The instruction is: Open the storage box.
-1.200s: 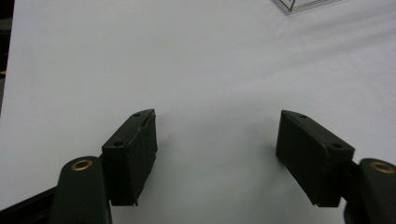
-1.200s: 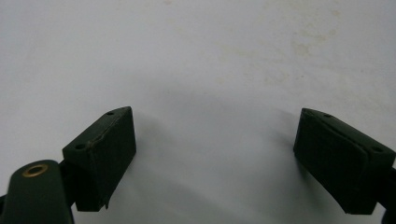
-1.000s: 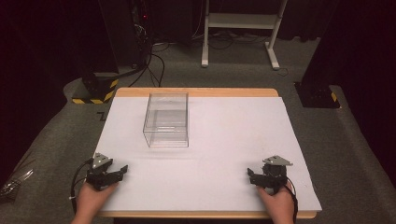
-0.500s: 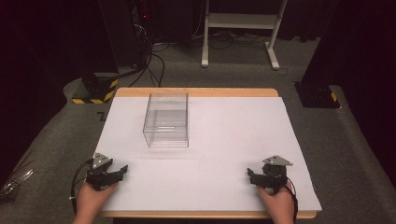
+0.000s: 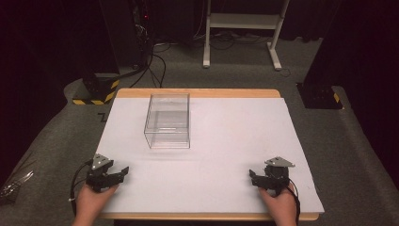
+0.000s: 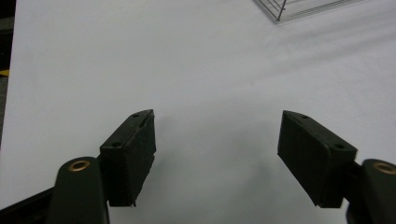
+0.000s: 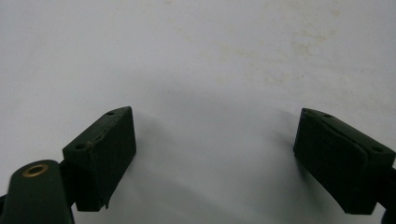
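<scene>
A clear plastic box (image 5: 168, 120) stands empty on the white table sheet (image 5: 221, 141), toward the far left; one of its corners (image 6: 299, 7) reaches into the top of the left gripper view. My left gripper (image 5: 120, 172) rests at the near left of the sheet, held by a hand, jaws wide apart with nothing between them (image 6: 217, 140). At the near right my right gripper (image 5: 252, 178) is likewise held low over the sheet, open and empty (image 7: 215, 144).
The wooden table edge (image 5: 197, 92) runs along the far side. Beyond it on the grey floor stand a white metal frame (image 5: 244, 28), a yellow-and-black striped base (image 5: 96, 94) with cables, and a black base (image 5: 320, 96) at right.
</scene>
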Tool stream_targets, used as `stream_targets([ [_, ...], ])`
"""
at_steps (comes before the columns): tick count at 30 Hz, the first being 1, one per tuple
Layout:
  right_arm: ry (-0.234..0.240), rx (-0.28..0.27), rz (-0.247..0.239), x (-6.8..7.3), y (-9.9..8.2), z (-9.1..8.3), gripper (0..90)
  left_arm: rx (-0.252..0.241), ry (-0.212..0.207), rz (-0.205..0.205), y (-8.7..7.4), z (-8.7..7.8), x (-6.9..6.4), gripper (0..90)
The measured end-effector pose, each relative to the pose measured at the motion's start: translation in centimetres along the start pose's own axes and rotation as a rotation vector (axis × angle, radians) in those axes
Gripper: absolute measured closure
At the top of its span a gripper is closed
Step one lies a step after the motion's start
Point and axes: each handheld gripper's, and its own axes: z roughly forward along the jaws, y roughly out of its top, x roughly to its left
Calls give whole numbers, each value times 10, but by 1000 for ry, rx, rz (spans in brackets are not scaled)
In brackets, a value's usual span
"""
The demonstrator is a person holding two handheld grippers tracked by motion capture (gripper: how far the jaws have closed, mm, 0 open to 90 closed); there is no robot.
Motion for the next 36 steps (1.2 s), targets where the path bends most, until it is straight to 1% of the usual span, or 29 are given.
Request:
stream_targets([
  [1,0,0,0,0,0,0,128,0,0,0,0,0,0,274],
  [2,0,0,0,0,0,0,128,-4,-9,1,1,-1,-3,274],
  [4,0,0,0,0,0,0,128,-13,-10,14,3,-2,-6,274],
  [6,0,0,0,0,0,0,128,-17,-13,17,3,-3,-7,274],
  [7,0,0,0,0,0,0,128,-24,-19,30,5,-4,-10,274],
  [8,0,0,0,0,0,0,128,-24,-19,30,5,-4,-10,274],
  [13,0,0,0,0,0,0,128,-46,-48,35,9,-8,-18,275],
  [14,0,0,0,0,0,0,128,-49,-51,43,10,-8,-19,275],
  [16,0,0,0,0,0,0,128,-58,-64,35,11,-9,-22,274],
  [20,0,0,0,0,0,0,128,-69,-81,44,13,-10,-26,278],
  [21,0,0,0,0,0,0,128,-72,-79,52,14,-10,-26,278],
  [22,0,0,0,0,0,0,128,-72,-79,52,14,-10,-26,279],
  [23,0,0,0,0,0,0,128,-76,-92,46,14,-11,-28,280],
  [24,0,0,0,0,0,0,128,-79,-92,51,15,-11,-29,280],
  [26,0,0,0,0,0,0,128,-83,-100,45,16,-11,-31,283],
  [27,0,0,0,0,0,0,128,-85,-103,54,17,-11,-32,284],
  [29,0,0,0,0,0,0,128,-88,-106,52,17,-11,-33,286],
  [30,0,0,0,0,0,0,128,-91,-105,59,18,-12,-36,286],
  [34,0,0,-1,0,0,0,128,-97,-108,56,21,-13,-39,288],
  [36,-1,0,-1,0,0,0,128,-104,-117,56,23,-14,-41,294],
])
